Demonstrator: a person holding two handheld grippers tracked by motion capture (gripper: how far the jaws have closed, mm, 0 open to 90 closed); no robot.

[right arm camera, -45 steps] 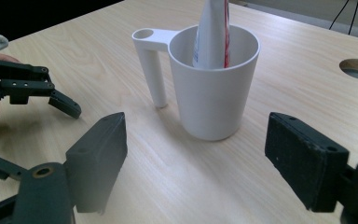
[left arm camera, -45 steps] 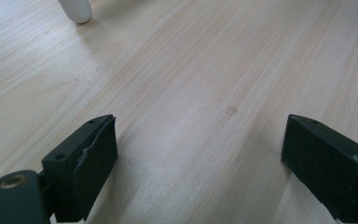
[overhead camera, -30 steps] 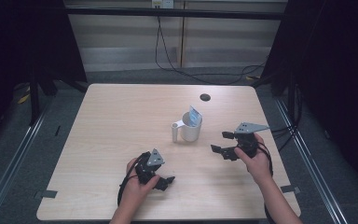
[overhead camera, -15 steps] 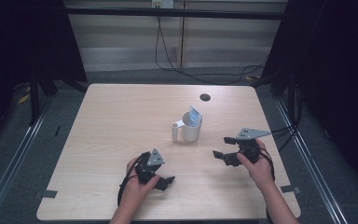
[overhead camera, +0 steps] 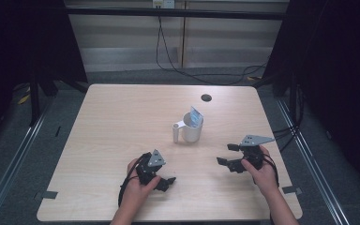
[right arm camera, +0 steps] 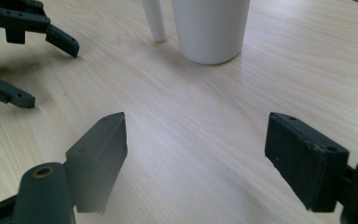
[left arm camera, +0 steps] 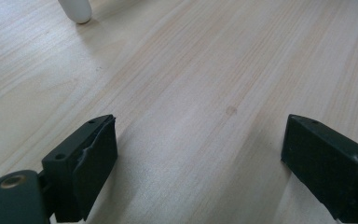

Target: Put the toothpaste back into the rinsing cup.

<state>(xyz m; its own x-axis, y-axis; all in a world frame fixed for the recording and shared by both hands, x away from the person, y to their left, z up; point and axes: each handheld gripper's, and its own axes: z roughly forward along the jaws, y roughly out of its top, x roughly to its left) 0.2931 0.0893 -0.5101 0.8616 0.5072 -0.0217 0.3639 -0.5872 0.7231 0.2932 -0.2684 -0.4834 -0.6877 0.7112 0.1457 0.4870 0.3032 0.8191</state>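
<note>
Mug [overhead camera: 192, 131] mid-tabletop [overhead camera: 108, 122], both grippers apart from it
High view: left gripper [overhead camera: 165, 182] and right gripper [overhead camera: 225, 154] near the front edge; left gripper view: jaws apart over bare wood; right gripper view: jaws apart, mug ahead.

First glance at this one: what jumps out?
A white mug stands alone near the middle of the pale wooden table, handle toward the left, a small blue-and-white packet sticking out of it. Nearer the person, the left gripper and right gripper flank it, jaws open and empty.
</note>
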